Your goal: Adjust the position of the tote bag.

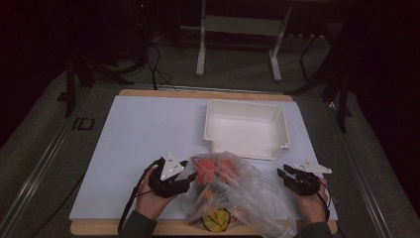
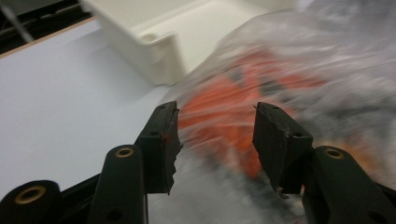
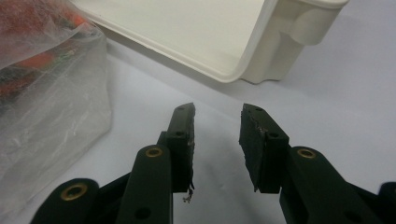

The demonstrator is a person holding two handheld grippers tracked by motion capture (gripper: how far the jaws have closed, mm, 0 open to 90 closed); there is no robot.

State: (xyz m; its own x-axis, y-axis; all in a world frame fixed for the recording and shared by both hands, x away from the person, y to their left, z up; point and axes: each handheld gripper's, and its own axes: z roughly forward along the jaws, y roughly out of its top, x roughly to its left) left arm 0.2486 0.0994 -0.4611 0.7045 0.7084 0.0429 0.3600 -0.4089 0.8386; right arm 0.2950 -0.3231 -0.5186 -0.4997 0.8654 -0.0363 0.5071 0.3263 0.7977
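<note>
A clear plastic bag (image 1: 237, 191) holding orange and dark items lies at the table's front middle, with a yellow round piece (image 1: 218, 219) at its near end. My left gripper (image 1: 190, 174) is at the bag's left side, open, its jaws on either side of the orange contents (image 2: 219, 126) seen through the plastic. My right gripper (image 1: 283, 172) stands open just right of the bag (image 3: 46, 93), nothing between its jaws (image 3: 217, 135). Both hands come in from the bottom edge.
A white open tray (image 1: 282, 130) sits empty behind the bag, its corner close ahead of both grippers (image 3: 289, 51) (image 2: 154, 51). The white board (image 1: 143, 134) covers the wooden table. A metal frame's legs (image 1: 200, 44) stand on the floor beyond.
</note>
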